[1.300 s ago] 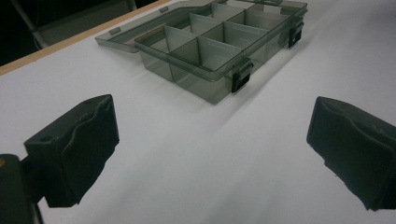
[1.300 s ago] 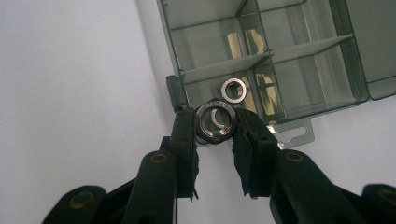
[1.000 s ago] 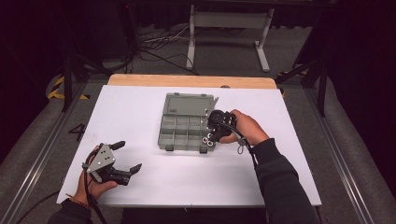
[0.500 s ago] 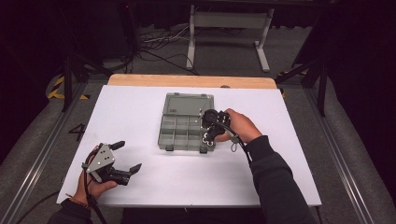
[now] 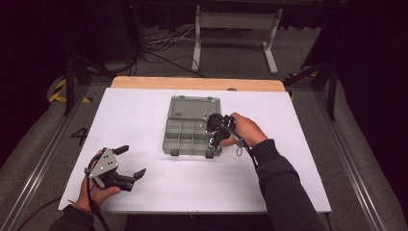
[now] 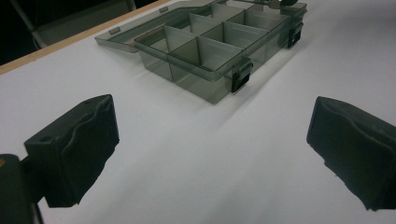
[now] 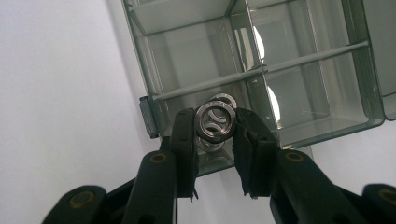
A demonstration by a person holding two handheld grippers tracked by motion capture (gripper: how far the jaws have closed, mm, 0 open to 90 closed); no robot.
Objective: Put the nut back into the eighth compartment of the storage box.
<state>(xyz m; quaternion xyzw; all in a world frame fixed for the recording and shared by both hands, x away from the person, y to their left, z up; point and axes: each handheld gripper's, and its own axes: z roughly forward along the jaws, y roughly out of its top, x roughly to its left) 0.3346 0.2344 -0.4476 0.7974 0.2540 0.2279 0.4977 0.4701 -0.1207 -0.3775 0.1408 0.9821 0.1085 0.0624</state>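
Note:
A grey see-through compartment box (image 5: 185,139) lies open at the table's middle, its lid folded back. My right gripper (image 5: 214,137) hangs over the box's near right corner. In the right gripper view that gripper (image 7: 215,116) is shut on a small stack of shiny metal washers (image 7: 215,122), held just above a compartment of the box (image 7: 205,86). My left gripper (image 5: 131,160) rests at the table's near left, held in a hand, jaws wide open. The left gripper view has the left gripper (image 6: 212,140) with nothing between its pads and the box (image 6: 210,51) farther off.
The white table top (image 5: 298,159) ends in a wooden strip (image 5: 197,83) at the far side. Beyond it stand a metal stand's legs (image 5: 235,29) and cables on the floor. A dark sleeve (image 5: 284,192) reaches in from the near right.
The right hand has edged slightly left over the box with the washers still in its jaws. The left gripper has stayed where it was.

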